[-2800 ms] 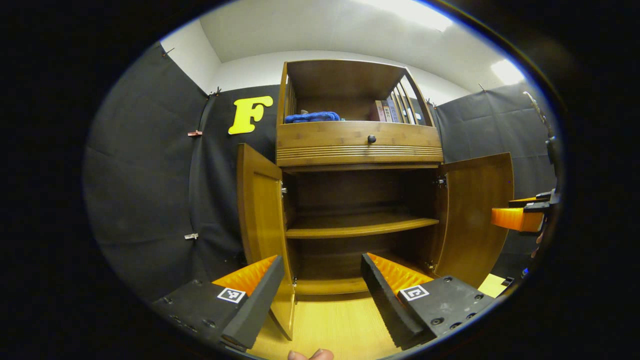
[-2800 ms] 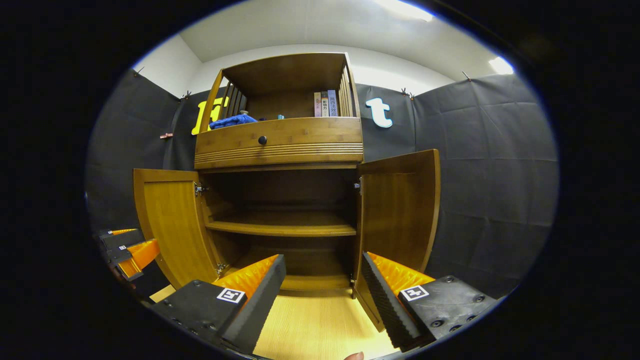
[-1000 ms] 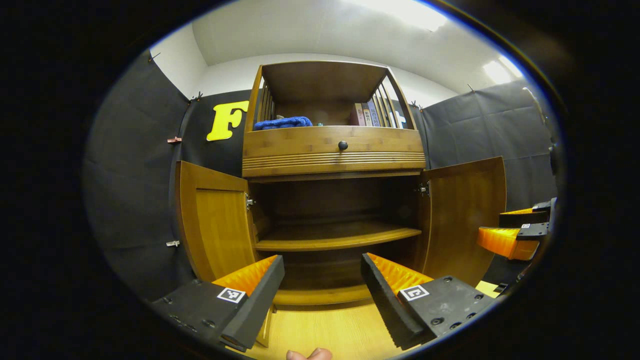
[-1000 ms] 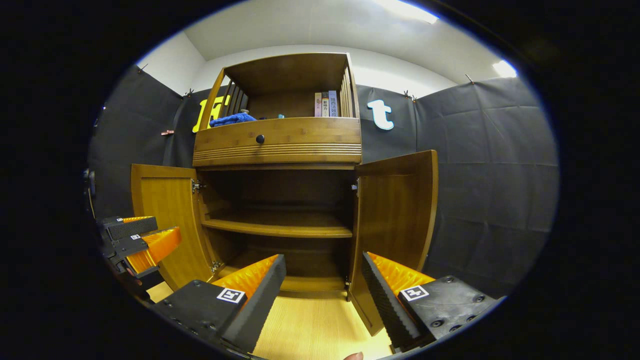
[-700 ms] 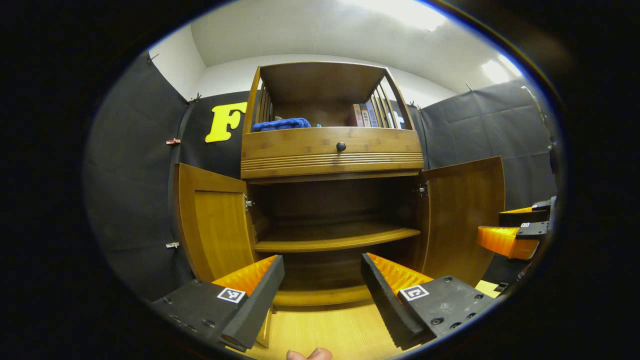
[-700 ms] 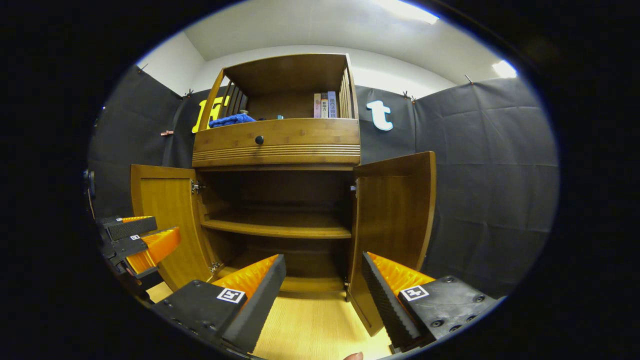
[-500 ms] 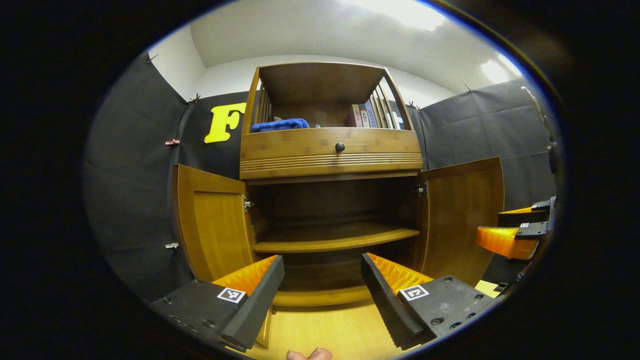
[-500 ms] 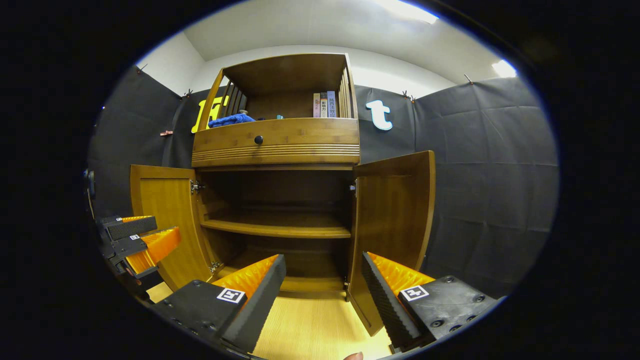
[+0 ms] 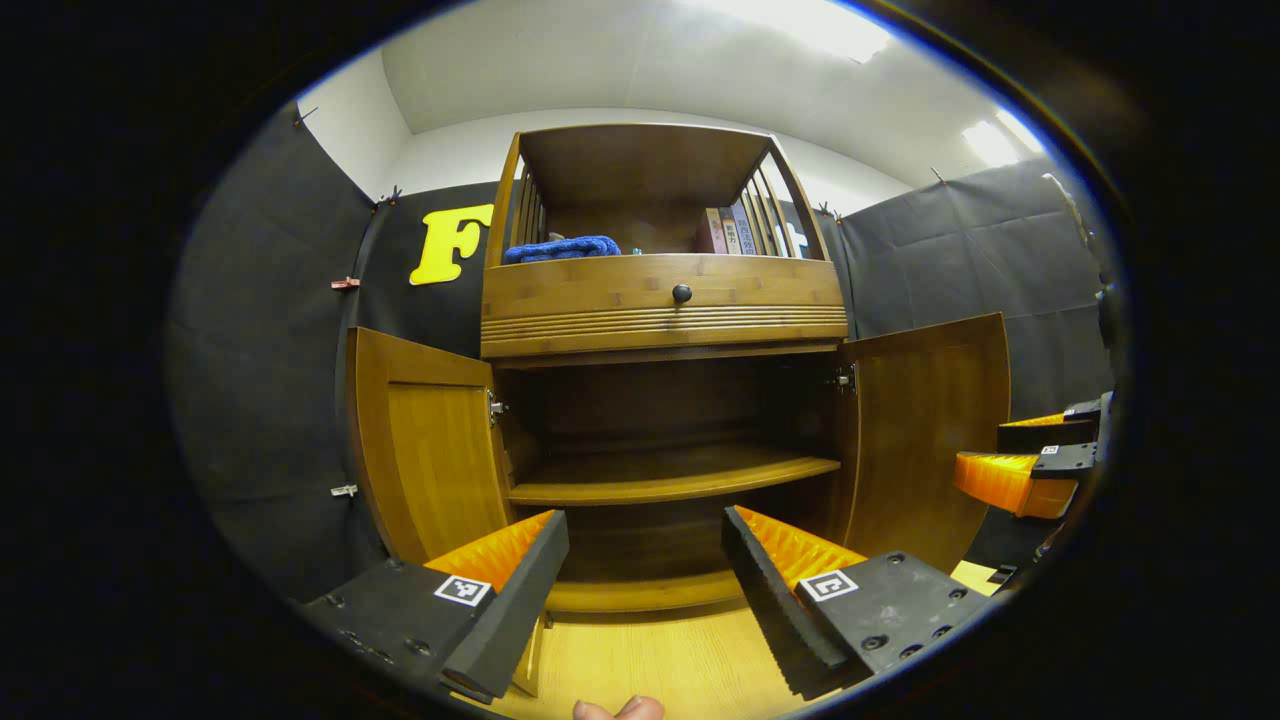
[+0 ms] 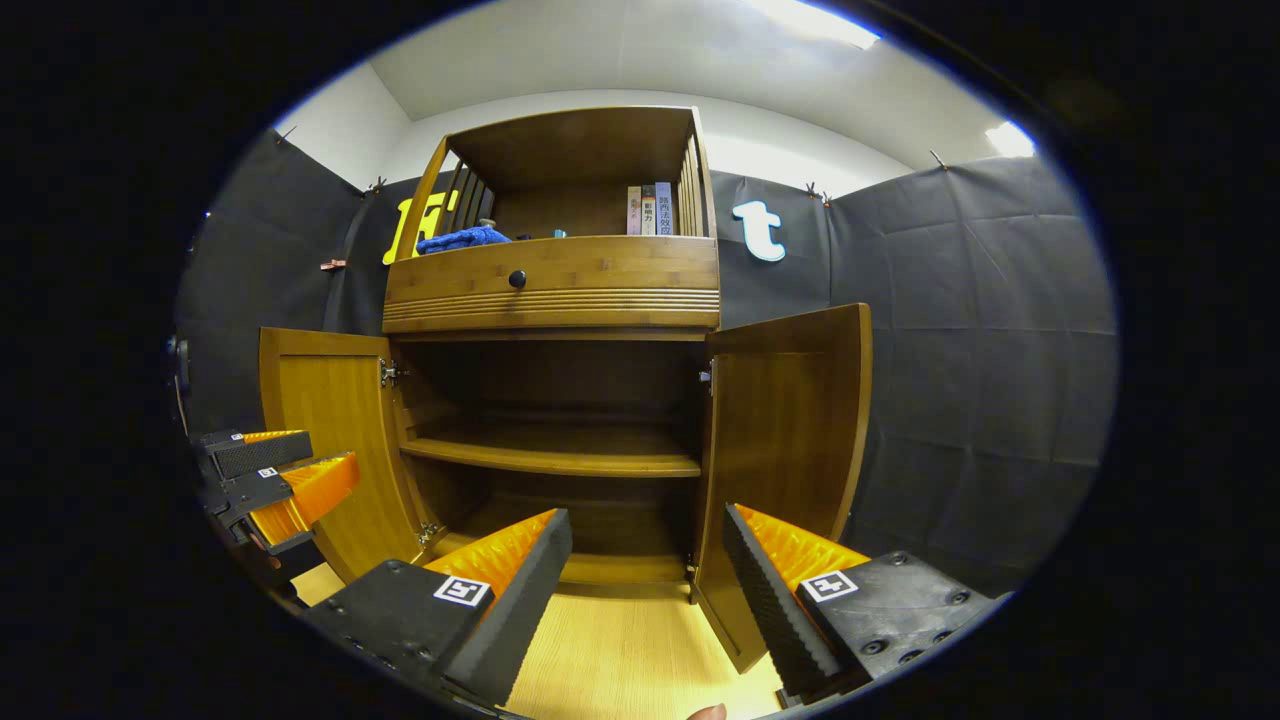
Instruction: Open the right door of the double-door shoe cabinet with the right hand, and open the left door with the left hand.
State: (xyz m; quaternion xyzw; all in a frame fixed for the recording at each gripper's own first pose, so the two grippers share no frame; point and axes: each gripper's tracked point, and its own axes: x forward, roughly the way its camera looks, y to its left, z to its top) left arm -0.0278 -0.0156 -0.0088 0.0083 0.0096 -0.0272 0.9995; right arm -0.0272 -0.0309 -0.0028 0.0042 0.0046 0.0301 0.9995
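1. As I am looking over the shoe cabinet (image 9: 664, 320), its left door (image 9: 425, 440) is standing swung wide on its hinges, so I am judging that half finished.
2. The right door (image 10: 790, 430) is likewise hanging wide open, leaving nothing that I can see still to do.
3. The left gripper (image 9: 645, 585) is hovering before the lower shelf (image 9: 670, 478), jaws spread wide, released, gripping nothing.
4. The right gripper (image 10: 648, 585) is hanging just beside the right door, jaws equally parted, touching nothing.
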